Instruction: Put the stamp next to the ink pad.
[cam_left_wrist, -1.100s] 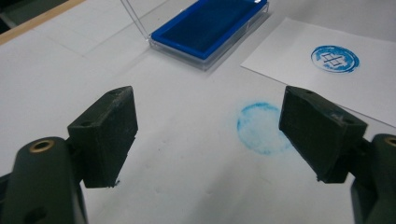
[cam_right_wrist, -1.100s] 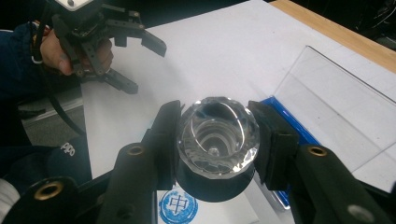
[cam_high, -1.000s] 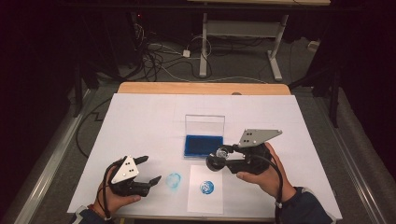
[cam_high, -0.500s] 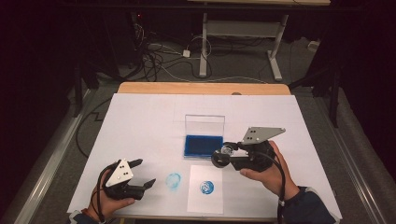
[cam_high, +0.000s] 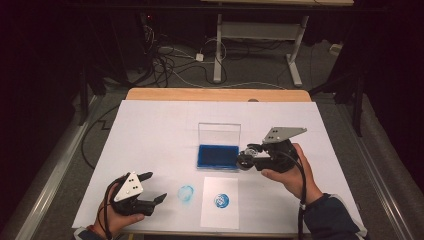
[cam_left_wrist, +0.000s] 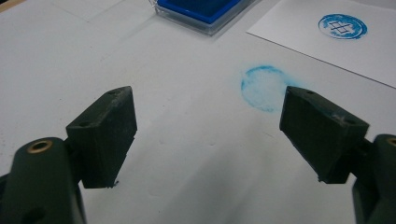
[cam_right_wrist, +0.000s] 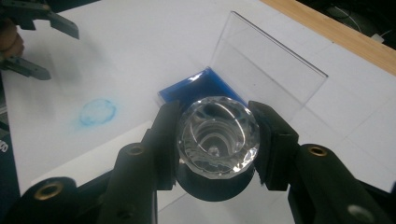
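My right gripper (cam_high: 245, 159) is shut on a round stamp (cam_right_wrist: 217, 133) with a clear faceted knob. It holds the stamp at the right edge of the blue ink pad (cam_high: 216, 155), whose clear lid (cam_high: 219, 134) stands upright behind it. In front of the pad lies a white sheet of paper (cam_high: 220, 212) bearing a round blue print (cam_high: 222, 200). My left gripper (cam_high: 152, 187) rests low at the table's near left, open, with nothing between its jaws. Just beyond its right jaw is a pale blue smudge (cam_left_wrist: 264, 87) on the white table cover.
The white cover (cam_high: 150, 130) spans the table, with a bare wooden strip (cam_high: 215, 94) at the far edge. Cables and desk legs (cam_high: 218, 45) lie on the floor beyond. My left gripper (cam_right_wrist: 42, 44) also appears far off in the right gripper view.
My right gripper has carried the stamp away from the person, from above the paper to the ink pad's right edge. My left gripper drew back slightly to the left of the smudge.
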